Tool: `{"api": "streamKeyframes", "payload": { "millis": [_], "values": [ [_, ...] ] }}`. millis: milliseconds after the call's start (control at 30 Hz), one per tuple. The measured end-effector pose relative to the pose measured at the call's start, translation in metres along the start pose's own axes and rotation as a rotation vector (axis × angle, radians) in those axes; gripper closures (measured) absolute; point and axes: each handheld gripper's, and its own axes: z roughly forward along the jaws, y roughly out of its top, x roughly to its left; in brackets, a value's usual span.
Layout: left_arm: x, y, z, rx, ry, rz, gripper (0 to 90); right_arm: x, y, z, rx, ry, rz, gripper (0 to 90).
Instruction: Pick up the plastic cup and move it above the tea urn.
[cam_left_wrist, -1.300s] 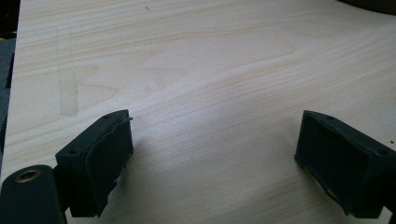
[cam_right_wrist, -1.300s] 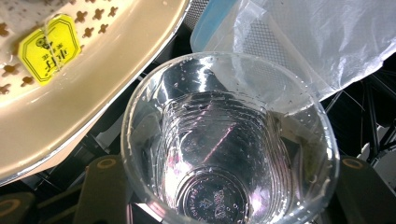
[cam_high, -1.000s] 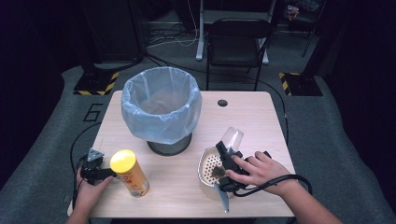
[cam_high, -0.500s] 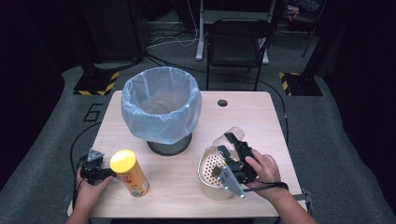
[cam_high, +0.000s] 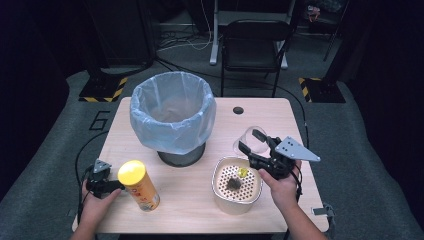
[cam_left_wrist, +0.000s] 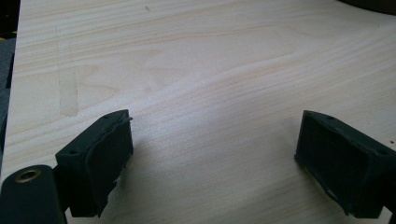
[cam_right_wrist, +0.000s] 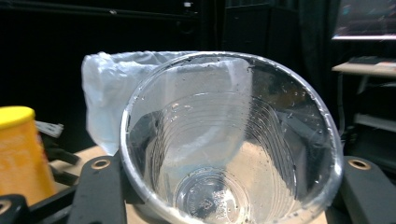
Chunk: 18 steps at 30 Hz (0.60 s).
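My right gripper is shut on a clear plastic cup, held just behind a white perforated bowl that contains a yellow bit and dark scraps. In the right gripper view the cup points its mouth at the camera, tipped on its side, with a jaw on each flank. A yellow-lidded can stands at the table's front left. My left gripper rests low beside the can, to its left. Its jaws stand wide open over bare wood.
A bin with a pale blue liner stands mid-table, behind the can and the bowl. A round cable hole sits in the tabletop at the back. A black chair stands beyond the far edge.
My right gripper has swung the cup from above the white bowl back and to the right, and the hand has turned. The left gripper and the can have stayed put.
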Motion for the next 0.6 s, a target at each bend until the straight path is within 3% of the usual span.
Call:
{"api": "streamKeyframes", "payload": {
  "millis": [100, 467, 600],
  "values": [
    [0.0, 0.0, 0.0, 0.0, 0.0, 0.0, 10.6, -0.001, 0.002, 0.002, -0.003, 0.03, 0.038, 37.3],
    [0.0, 0.0, 0.0, 0.0, 0.0, -0.001, 10.6, 0.003, 0.02, 0.009, 0.05, 0.068, -0.016, 36.8],
    [0.0, 0.0, 0.0, 0.0, -0.001, 0.0, 10.5, 0.003, 0.036, 0.013, 0.079, 0.073, -0.053, 36.5]
  ]
}}
